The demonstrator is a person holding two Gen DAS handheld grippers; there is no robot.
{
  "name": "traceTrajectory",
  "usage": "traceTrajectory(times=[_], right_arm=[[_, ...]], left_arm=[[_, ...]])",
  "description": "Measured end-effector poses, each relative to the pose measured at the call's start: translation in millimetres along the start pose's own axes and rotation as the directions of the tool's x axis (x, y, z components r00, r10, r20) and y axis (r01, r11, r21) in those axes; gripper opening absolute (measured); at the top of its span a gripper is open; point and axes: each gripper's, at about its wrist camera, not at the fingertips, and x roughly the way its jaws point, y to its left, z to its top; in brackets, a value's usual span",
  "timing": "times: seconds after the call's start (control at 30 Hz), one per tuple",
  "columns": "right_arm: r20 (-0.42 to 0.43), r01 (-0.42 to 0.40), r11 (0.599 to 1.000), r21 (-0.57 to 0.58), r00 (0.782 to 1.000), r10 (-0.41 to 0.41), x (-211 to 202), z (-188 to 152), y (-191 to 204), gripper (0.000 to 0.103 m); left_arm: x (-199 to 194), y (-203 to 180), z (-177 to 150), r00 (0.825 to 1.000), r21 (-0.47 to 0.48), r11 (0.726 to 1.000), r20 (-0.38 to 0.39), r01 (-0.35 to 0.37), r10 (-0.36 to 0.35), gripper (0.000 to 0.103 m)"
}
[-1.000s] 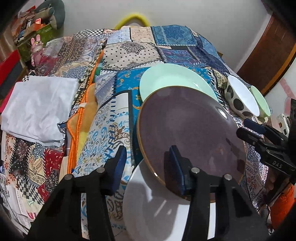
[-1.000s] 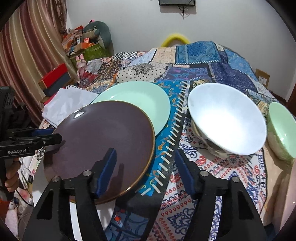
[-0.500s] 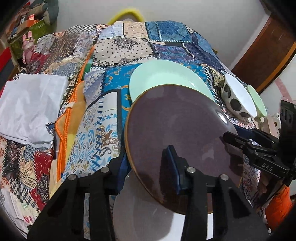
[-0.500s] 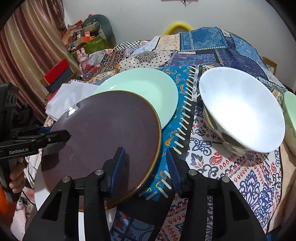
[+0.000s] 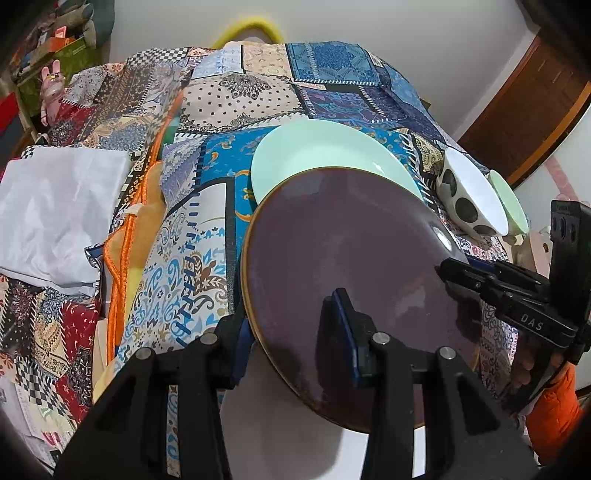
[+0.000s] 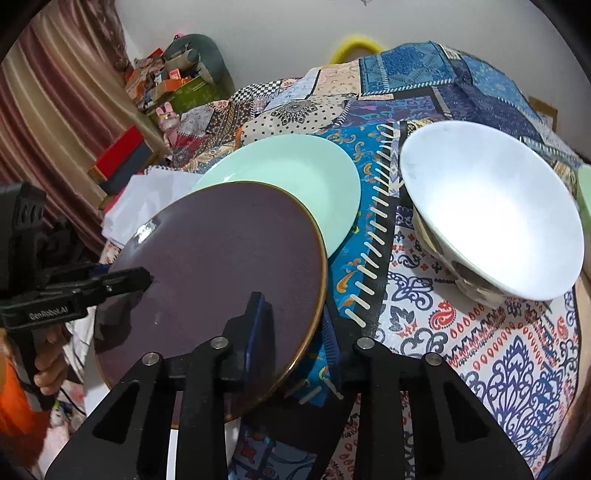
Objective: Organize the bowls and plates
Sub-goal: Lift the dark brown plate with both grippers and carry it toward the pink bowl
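Brown plate: gold-rimmed, tilted, lifted off the surface, centre of both frames. Held at two opposite rim points. Its far edge overlaps the near edge of the mint plate; whether they touch cannot be told.

Left hand-held gripper: lower centre of the left wrist view, clamped on the brown plate's rim, one blue pad on the top face, the other under the edge. Seen also at the left of the right wrist view.

Right hand-held gripper: lower centre of the right wrist view, clamped on the opposite rim, one pad above, one below. Seen at the right edge of the left wrist view.

White plate: flat, directly beneath the brown plate, bottom centre.

Mint plate: flat, behind the brown plate, open cloth to its left.

White bowl: dark spots outside, right of the mint plate, tilted toward the camera. A strip of cloth separates the two.

Green bowl: just beside the white bowl, at the surface's right edge.

Surface: patchwork cloth, many patterns, wide bare stretch toward the far end.

White folded cloth: left of frame.

Room: pale wall, striped curtain upper left, wooden door upper right.
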Motion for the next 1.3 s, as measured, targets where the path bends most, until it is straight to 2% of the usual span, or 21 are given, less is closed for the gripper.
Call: traceTrajectory(times=[0.5,1.3], right_arm=[[0.038,0.011,1.000,0.010,0.999,-0.011,-22.1,-7.4,-3.6,0.027],[0.137,0.022,0.999,0.028,0.990,-0.026,-101.6,-34.9,-21.8,0.027]], left_arm=[[-19.0,-20.0,-10.9,0.999,0.011,1.000,0.039,-0.004,0.003,0.041],[-68.1,-104.3,-33.5,0.994,0.061,0.998,0.113,-0.011,0.005,0.041]])
